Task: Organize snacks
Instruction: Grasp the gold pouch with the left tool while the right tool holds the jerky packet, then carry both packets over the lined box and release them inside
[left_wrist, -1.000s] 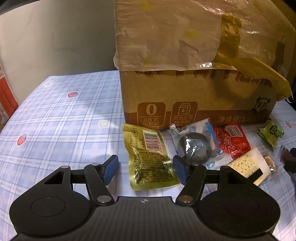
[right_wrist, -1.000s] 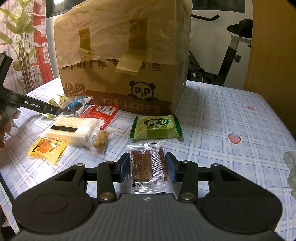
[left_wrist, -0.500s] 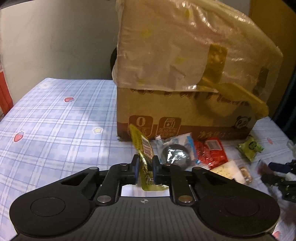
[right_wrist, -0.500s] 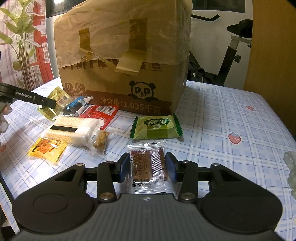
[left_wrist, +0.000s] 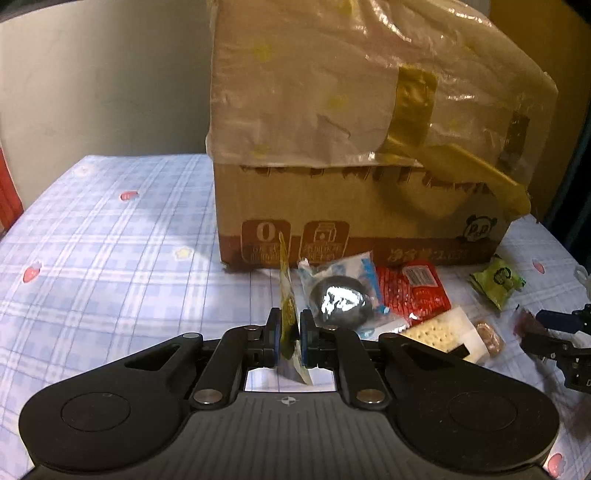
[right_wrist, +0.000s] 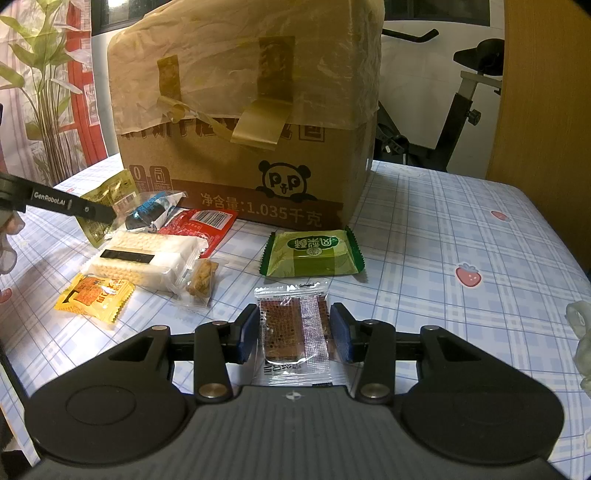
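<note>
Nearest, left gripper (left_wrist: 289, 334): jaws pinched narrow on the olive-gold pouch (left_wrist: 287, 295), held on edge and upright, clear of the checked tablecloth (left_wrist: 110, 258). The grip looks to be on a thin flat margin, so the pouch could swivel or slip out on a quick swing; its free top could also snag the box flap. Right gripper (right_wrist: 293, 334): jaws part-open, straddling the clear-wrapped brown bar (right_wrist: 291, 332), which lies flat on the cloth between the blue pads; whether the pads touch the wrapper, cannot tell. Closing from here could just crumple the slack film or skate the bar forward instead of lifting it. A little farther, loose on the cloth: yellow sachet (right_wrist: 94, 297) at near left, cracker pack (right_wrist: 144, 258) with a small brown biscuit (right_wrist: 202, 282) just beside it, green cake packet (right_wrist: 312, 253) to the right. Beyond those, the red packet (right_wrist: 201, 225) and a blue-and-clear wrapped dark ball (left_wrist: 341, 299), both close to the box foot. Farthest: the cardboard box (right_wrist: 258, 166), the only container in view, with plastic sheet and peeling tape over its top. Contents not visible; no open mouth shown. Judgement: sorting barely begun, most snacks are on the cloth.
</note>
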